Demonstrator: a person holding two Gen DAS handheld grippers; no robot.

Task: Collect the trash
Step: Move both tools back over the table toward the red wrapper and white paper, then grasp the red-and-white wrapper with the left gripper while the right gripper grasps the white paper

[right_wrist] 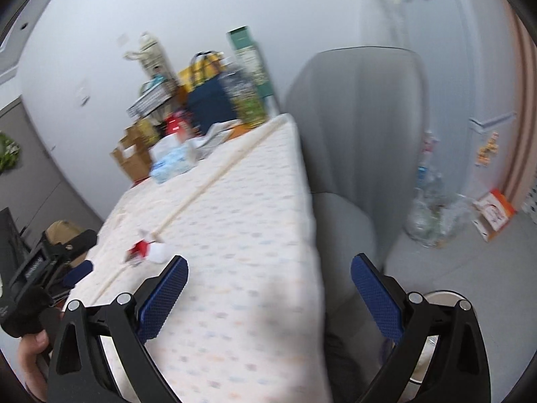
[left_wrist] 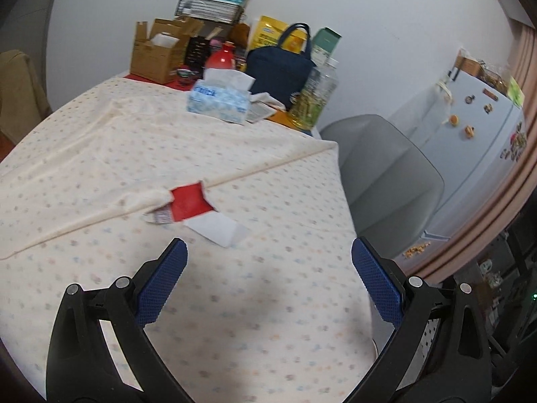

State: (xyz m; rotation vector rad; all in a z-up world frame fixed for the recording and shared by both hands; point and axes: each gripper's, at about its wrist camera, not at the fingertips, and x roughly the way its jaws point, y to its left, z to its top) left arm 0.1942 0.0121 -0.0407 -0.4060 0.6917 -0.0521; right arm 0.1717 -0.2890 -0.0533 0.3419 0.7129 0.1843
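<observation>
A torn red and white wrapper [left_wrist: 191, 206] lies flat on the dotted tablecloth [left_wrist: 100, 154], with a white paper piece [left_wrist: 220, 230] against its near side. My left gripper [left_wrist: 268, 268] is open and empty, hovering a short way in front of the wrapper. In the right wrist view the same wrapper [right_wrist: 139, 250] shows small at the left, with the white piece [right_wrist: 159, 252] beside it. My right gripper [right_wrist: 268, 280] is open and empty over the table's right edge. The left gripper [right_wrist: 79, 273] shows at the far left of that view, held in a hand.
At the table's far end stand a tissue box [left_wrist: 218, 100], a navy bag [left_wrist: 280, 67], a clear bottle [left_wrist: 313, 100], a red bottle [left_wrist: 220, 57] and a cardboard box [left_wrist: 157, 50]. A grey chair [right_wrist: 355, 127] sits right of the table. A clear bag of bottles [right_wrist: 433, 211] lies on the floor.
</observation>
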